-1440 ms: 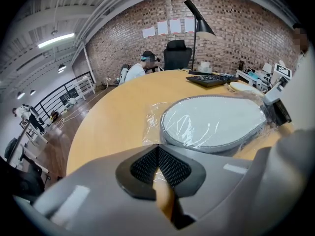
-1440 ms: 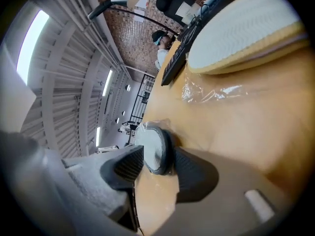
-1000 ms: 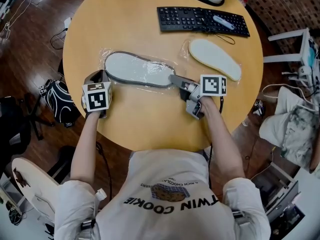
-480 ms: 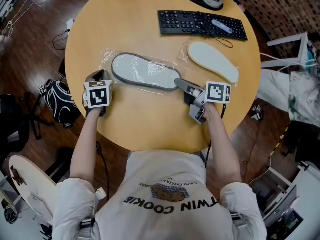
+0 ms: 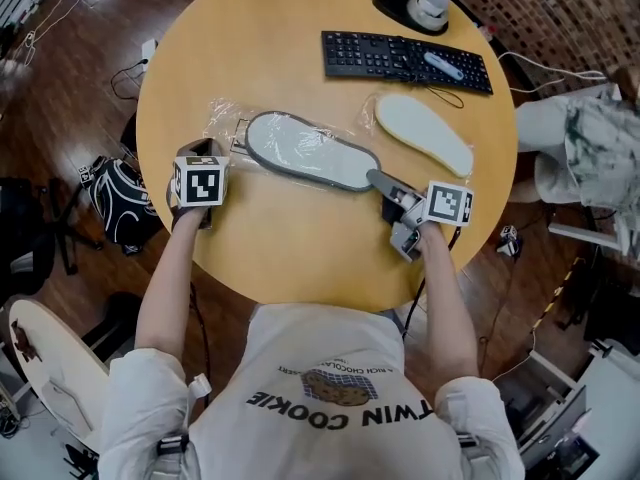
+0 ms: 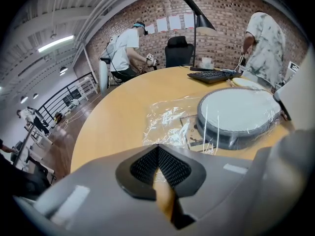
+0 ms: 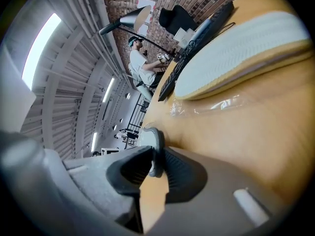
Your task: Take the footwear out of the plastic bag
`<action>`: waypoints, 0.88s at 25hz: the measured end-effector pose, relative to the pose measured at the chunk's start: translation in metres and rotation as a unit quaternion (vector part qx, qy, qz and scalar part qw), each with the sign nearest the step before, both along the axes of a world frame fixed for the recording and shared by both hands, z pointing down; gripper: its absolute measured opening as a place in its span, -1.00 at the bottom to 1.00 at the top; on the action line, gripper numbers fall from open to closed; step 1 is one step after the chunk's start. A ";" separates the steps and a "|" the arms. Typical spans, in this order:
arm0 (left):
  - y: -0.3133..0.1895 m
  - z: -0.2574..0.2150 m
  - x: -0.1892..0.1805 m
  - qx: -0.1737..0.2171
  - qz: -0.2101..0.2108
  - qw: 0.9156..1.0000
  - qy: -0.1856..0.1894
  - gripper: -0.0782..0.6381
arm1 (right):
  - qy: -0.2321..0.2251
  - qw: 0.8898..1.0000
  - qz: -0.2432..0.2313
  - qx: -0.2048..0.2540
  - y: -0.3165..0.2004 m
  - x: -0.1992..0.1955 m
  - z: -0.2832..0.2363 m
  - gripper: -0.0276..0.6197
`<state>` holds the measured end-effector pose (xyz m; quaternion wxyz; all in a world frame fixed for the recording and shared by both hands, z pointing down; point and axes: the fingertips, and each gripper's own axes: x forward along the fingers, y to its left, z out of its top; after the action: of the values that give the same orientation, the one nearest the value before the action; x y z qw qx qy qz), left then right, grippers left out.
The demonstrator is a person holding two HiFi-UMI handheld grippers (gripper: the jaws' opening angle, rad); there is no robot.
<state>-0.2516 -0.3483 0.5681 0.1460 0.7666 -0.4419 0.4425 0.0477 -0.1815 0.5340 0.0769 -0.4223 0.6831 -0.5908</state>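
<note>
A flat slipper (image 5: 310, 150) with a white face and a grey rim lies across the round wooden table (image 5: 290, 248), its left part still inside a clear plastic bag (image 5: 228, 120). My right gripper (image 5: 378, 180) is shut on the slipper's right end; in the right gripper view the grey rim (image 7: 157, 142) sits pinched between the pads. My left gripper (image 5: 203, 149) is at the bag's left end, jaws together on the crinkled film (image 6: 170, 122). The left gripper view shows the slipper (image 6: 236, 114) just beyond. A second, cream slipper (image 5: 423, 133) lies apart to the right.
A black keyboard (image 5: 405, 58) and a lamp base (image 5: 420, 8) sit at the table's far side. A dark bag (image 5: 115, 203) lies on the floor at the left. A person (image 5: 580, 148) stands close to the table's right edge.
My right gripper has moved to the right with the slipper's end in it, and the slipper has slid right out of the bag. The left gripper stayed where it was.
</note>
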 end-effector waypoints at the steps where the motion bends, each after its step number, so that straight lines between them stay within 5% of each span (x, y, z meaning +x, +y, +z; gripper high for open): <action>1: 0.000 0.000 0.000 -0.002 0.000 1.000 0.000 -0.77 | 0.001 1.000 0.008 -0.012 0.004 0.004 0.002 -0.69; 4: -0.002 0.000 -0.002 -0.003 -0.001 1.000 0.000 -0.77 | 0.005 0.998 0.035 -0.051 0.018 0.018 0.007 -0.70; 8: -0.001 0.000 -0.003 -0.005 -0.005 1.000 -0.001 -0.77 | 0.010 1.000 0.014 -0.006 0.023 0.029 -0.001 -0.70; 22: -0.001 0.001 -0.002 -0.011 -0.011 1.000 -0.009 -0.77 | 0.001 0.999 0.038 0.003 0.066 0.078 -0.012 -0.70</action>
<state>-0.2535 -0.3492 0.5691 0.1556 0.7559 -0.4467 0.4526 0.1261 -0.1159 0.5225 0.0996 -0.4480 0.6686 -0.5851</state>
